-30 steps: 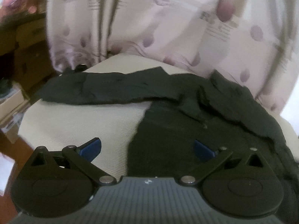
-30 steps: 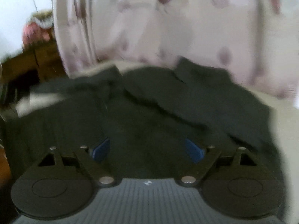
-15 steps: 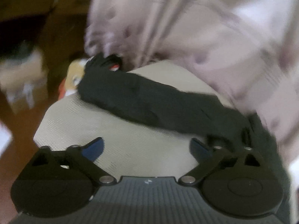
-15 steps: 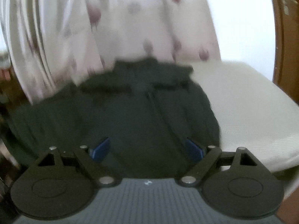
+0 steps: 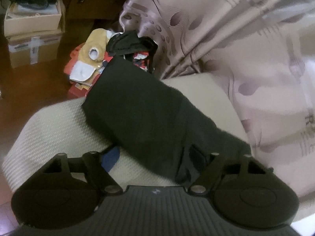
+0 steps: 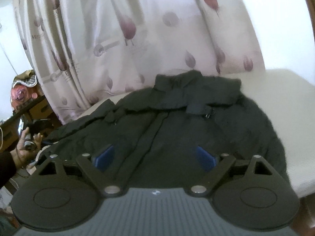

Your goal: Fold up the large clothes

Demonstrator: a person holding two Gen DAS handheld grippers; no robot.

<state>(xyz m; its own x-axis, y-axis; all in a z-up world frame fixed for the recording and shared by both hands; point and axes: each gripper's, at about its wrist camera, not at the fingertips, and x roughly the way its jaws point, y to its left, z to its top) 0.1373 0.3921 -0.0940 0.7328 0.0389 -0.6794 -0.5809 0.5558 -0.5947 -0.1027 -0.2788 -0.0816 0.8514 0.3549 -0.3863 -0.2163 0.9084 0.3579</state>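
Observation:
A large black jacket (image 6: 177,129) lies spread on a cream cushioned surface (image 6: 291,102), collar toward the curtain, front placket up. Its long sleeve (image 5: 141,110) stretches across the cushion (image 5: 51,125) in the left wrist view, the cuff end hanging past the far edge. My left gripper (image 5: 153,157) is open, low over the sleeve near the shoulder; its right finger is dark against the cloth. My right gripper (image 6: 155,157) is open and empty, hovering over the jacket's lower front.
A patterned pale curtain (image 6: 137,39) hangs behind the cushion. A pile of coloured clothes (image 5: 92,63) and cardboard boxes (image 5: 33,29) sit on the floor past the cushion's left end. A person's hand with the other gripper (image 6: 25,143) shows at left. A wooden frame (image 6: 311,4) is at right.
The left gripper has swung left and come down closer over the sleeve. The right gripper has swung right to face the jacket's collar and front. Both stayed open.

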